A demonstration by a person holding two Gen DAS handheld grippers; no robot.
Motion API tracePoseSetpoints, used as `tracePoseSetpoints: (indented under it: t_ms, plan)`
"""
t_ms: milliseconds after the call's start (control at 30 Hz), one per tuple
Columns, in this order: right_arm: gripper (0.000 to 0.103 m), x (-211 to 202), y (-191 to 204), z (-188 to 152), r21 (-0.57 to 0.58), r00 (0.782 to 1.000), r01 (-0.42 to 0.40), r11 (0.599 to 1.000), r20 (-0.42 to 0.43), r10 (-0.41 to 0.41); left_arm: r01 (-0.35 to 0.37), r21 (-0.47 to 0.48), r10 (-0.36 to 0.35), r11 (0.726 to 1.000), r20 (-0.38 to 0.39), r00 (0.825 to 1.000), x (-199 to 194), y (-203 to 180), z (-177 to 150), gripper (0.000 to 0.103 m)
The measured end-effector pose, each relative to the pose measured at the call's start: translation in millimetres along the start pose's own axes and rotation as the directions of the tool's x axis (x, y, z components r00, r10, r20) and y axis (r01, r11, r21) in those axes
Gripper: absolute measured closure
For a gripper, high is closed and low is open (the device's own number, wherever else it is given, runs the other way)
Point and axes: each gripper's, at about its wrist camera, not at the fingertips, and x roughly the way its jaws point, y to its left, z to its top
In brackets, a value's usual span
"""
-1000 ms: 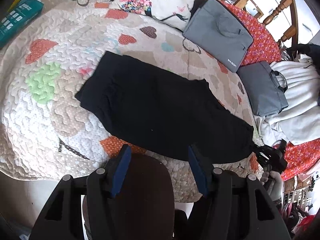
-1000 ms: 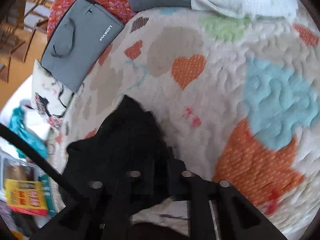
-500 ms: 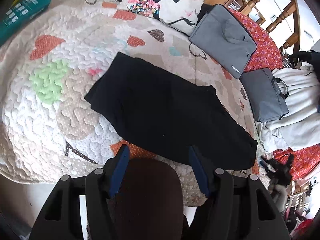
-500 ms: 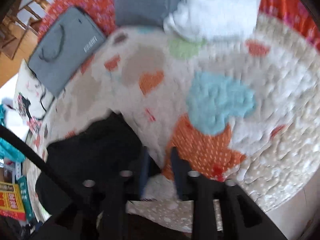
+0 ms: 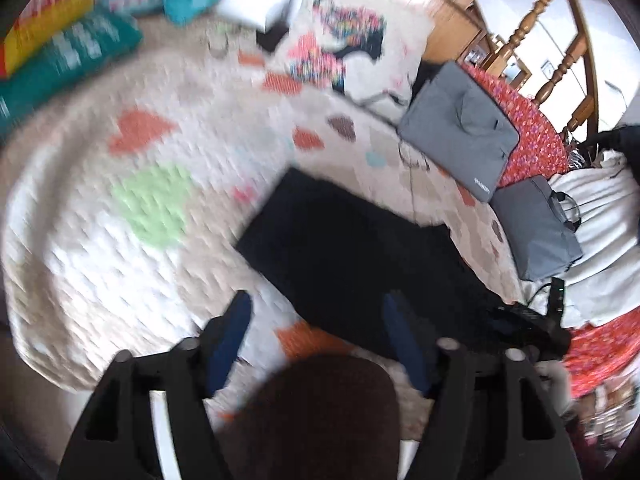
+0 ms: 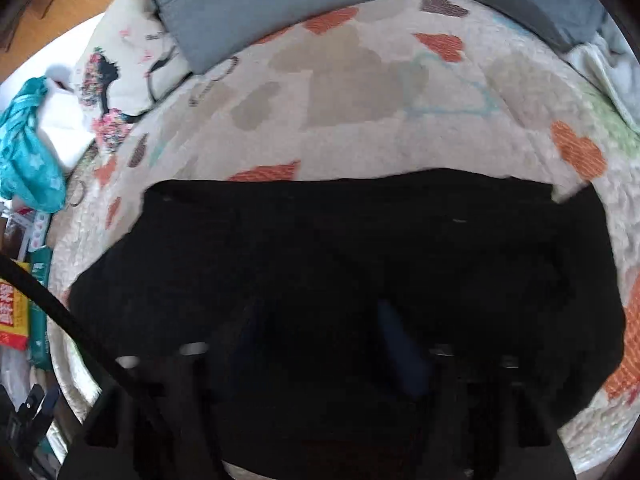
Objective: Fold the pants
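Both grippers are spread wide with nothing in them: the left gripper hangs off the near edge of the pants, the right gripper sits low over them, probably lining up for a fold. Those pants are soft, matte black fabric, lying flat as a long slab on the bumpy heart-patterned quilt, with a smooth grey laptop bag beyond them.

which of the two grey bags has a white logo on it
The bigger flat grey bag beside the pillow, with white lettering by its corner. The smaller grey bag against the white cloth shows none.
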Motion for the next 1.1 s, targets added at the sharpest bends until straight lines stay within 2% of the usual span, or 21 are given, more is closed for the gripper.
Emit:
tracePoseSetpoints:
  t_ms: [100, 133, 200, 267, 300, 333, 367, 433, 500, 567, 633, 767, 800, 867, 933, 1033, 1100]
  plan:
    - [0.001, 12, 17, -6, -0.109, 0.999, 0.044, 0.993, -0.022, -0.047, -0.078, 0.056, 0.071, 0.995, 0.110, 0.991, -12, 0, 3, 0.021]
    - [0.000, 18, 25, -8, -0.157, 0.995, 0.089, 0.984, -0.040, -0.096, -0.092, 0.066, 0.082, 0.994, 0.138, 0.987, -13, 0, 6, 0.020]
    - [0.000, 36, 51, -13, -0.272, 0.968, 0.218, 0.937, -0.058, -0.242, -0.084, 0.059, 0.074, 0.995, 0.158, 0.985, -13, 5, 12, 0.015]
    - [0.000, 44, 63, -12, -0.333, 0.946, 0.275, 0.902, -0.074, -0.316, -0.056, 0.021, 0.052, 0.998, 0.162, 0.985, -9, 14, 19, 0.015]
    - [0.000, 43, 63, -7, -0.317, 0.939, 0.285, 0.905, -0.096, -0.329, -0.038, -0.024, 0.042, 0.999, 0.160, 0.986, -6, 25, 22, 0.015]
    - [0.011, 39, 65, -2, -0.291, 0.937, 0.298, 0.909, -0.094, -0.337, -0.033, -0.056, 0.042, 0.998, 0.154, 0.987, -3, 32, 25, 0.015]
    - [0.029, 30, 72, 4, -0.274, 0.941, 0.305, 0.912, -0.059, -0.333, -0.040, -0.087, 0.052, 0.995, 0.138, 0.989, 0, 41, 25, 0.015]
    - [0.031, 16, 96, 13, -0.298, 0.947, 0.315, 0.901, 0.037, -0.319, -0.075, -0.125, 0.085, 0.989, 0.077, 0.993, 9, 62, 27, 0.015]
    - [0.032, 14, 119, 18, -0.337, 0.959, 0.284, 0.898, 0.076, -0.275, -0.074, -0.146, 0.080, 0.986, 0.039, 0.996, 16, 75, 25, 0.015]
    - [0.050, 28, 143, 27, -0.356, 0.981, 0.191, 0.915, 0.038, -0.190, -0.069, -0.170, 0.070, 0.983, -0.005, 0.998, 23, 89, 21, 0.016]
    - [0.059, 51, 157, 37, -0.346, 0.989, 0.135, 0.929, -0.016, -0.150, -0.069, -0.185, 0.067, 0.980, -0.020, 0.998, 25, 97, 18, 0.016]
    - [0.058, 111, 163, 65, -0.348, 0.975, 0.174, 0.921, -0.068, -0.210, -0.057, -0.197, 0.056, 0.979, -0.008, 0.998, 21, 101, 17, 0.016]
    - [0.058, 113, 166, 70, -0.359, 0.975, 0.190, 0.914, -0.042, -0.219, -0.057, -0.199, 0.057, 0.978, -0.003, 0.998, 19, 102, 17, 0.016]
    - [0.048, 113, 178, 75, -0.383, 0.962, 0.251, 0.889, -0.001, -0.273, -0.059, -0.206, 0.060, 0.977, 0.000, 0.998, 18, 105, 16, 0.016]
    - [0.047, 111, 187, 77, -0.405, 0.953, 0.280, 0.870, 0.005, -0.304, -0.046, -0.229, 0.044, 0.972, -0.010, 0.999, 19, 110, 14, 0.016]
    - [0.047, 88, 208, 66, -0.466, 0.960, 0.264, 0.845, 0.043, -0.276, -0.002, -0.248, -0.003, 0.969, -0.021, 1.000, 26, 111, 12, 0.016]
    - [0.047, 80, 234, 51, -0.540, 0.979, 0.181, 0.822, 0.015, -0.206, 0.017, -0.228, -0.026, 0.974, -0.035, 0.999, 33, 104, 12, 0.016]
